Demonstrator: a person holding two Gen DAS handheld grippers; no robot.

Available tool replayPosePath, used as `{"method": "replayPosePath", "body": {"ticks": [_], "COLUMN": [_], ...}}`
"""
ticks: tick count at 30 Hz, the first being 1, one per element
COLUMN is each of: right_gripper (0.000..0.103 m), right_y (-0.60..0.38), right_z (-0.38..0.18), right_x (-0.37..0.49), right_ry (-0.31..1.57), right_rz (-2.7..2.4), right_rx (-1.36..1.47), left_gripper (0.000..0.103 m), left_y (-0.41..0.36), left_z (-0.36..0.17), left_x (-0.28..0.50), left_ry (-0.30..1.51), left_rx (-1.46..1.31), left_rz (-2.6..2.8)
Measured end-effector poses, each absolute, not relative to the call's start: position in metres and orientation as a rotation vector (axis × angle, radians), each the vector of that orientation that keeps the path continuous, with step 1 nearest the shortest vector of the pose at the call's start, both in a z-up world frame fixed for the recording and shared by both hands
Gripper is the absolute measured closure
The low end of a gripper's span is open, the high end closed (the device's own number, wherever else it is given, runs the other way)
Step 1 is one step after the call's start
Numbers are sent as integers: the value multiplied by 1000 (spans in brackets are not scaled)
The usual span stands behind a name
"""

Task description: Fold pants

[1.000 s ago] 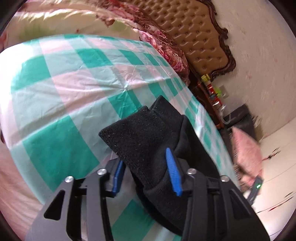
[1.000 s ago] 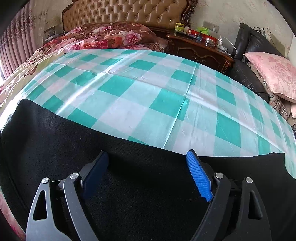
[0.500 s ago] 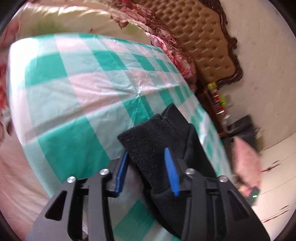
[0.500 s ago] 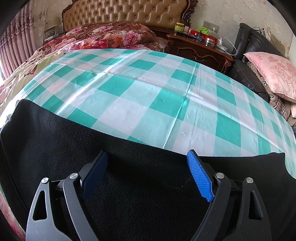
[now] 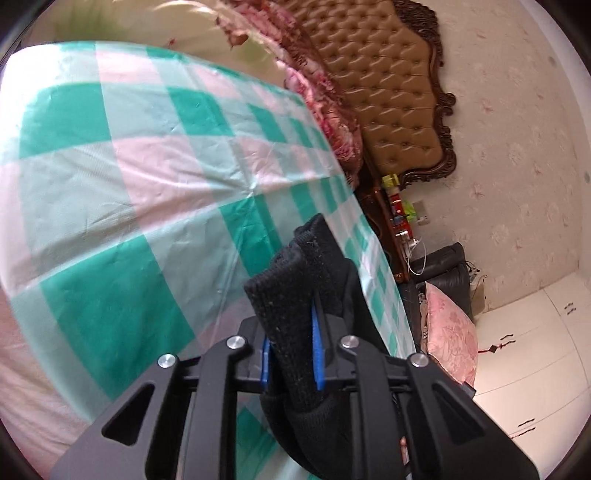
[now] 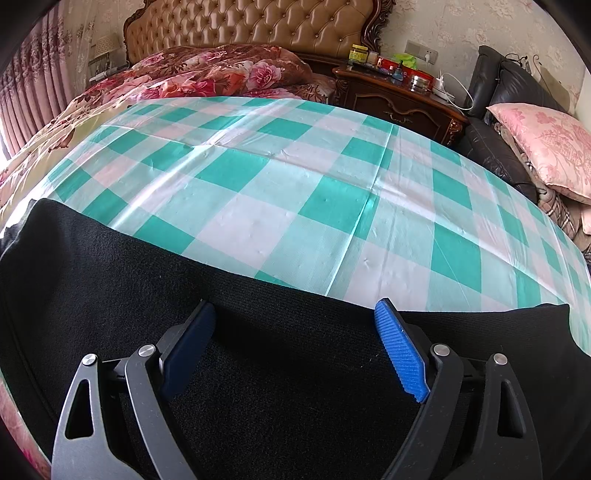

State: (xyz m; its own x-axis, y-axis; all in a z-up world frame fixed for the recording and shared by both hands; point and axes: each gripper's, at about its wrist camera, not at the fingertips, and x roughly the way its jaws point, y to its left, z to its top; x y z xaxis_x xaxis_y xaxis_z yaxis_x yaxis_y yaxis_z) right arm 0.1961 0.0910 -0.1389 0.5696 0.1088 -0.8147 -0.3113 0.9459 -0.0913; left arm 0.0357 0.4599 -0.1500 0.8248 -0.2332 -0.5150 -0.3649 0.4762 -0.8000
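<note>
- Just closing, my left gripper now pinches the black pants, earlier loose between its fingers.
- One pair, fuzzy and dark, along the bed's near edge.
- My right gripper spreads wide over them.

pants: black | sheet: green, white and pale pink checks | quilt: red and pink florals | headboard: tan, buttoned, dark carved frame | pillow: pink floral | pads: blue | wallpaper: cream, faint flowers
</note>
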Motion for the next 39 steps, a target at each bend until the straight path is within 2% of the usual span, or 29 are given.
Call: {"method": "replayPosePath", "body": {"ticks": [6,10,13,15,18,20,22,23,25,27,33,35,37,39], "right_gripper": [17,17,15,15,15,15,15,15,15,15,15,15,15,15], "right_y": [87,63,22,-7,-45,-59,-70,-73,-76,-74,-50,-44,-39,-39], "right_z": [-137,-118,-104,-102,-104,-107,-115,-117,-124,-126,-120,-123,-123,-122], "right_x": [197,196,197,198,194,190,187,186,183,181,175,173,171,170], "right_ry": [945,977,1055,1106,1156,1174,1209,1218,1241,1254,1285,1311,1327,1337], "right_rz": [279,327,349,385,453,502,539,542,551,569,620,627,628,630], "right_rx": [-199,-65,134,282,440,501,560,569,585,602,551,541,523,529], "left_gripper": [87,87,87,87,85,82,75,71,51,41,37,40,79,88], "left_y": [417,335,242,180,82,34,5,0,-2,3,22,23,23,31], "left_z": [-90,-29,-6,-12,-53,-95,-127,-135,-141,-138,-133,-139,-142,-136], "left_x": [34,41,44,44,37,29,22,19,13,13,17,21,25,30], "left_ry": [625,609,567,538,512,530,540,534,501,496,528,552,574,570], "left_rx": [-788,-364,-22,153,414,584,696,733,774,767,733,743,716,670], "left_rz": [170,225,229,193,74,9,-35,-24,7,24,-9,-32,-70,-69]}}
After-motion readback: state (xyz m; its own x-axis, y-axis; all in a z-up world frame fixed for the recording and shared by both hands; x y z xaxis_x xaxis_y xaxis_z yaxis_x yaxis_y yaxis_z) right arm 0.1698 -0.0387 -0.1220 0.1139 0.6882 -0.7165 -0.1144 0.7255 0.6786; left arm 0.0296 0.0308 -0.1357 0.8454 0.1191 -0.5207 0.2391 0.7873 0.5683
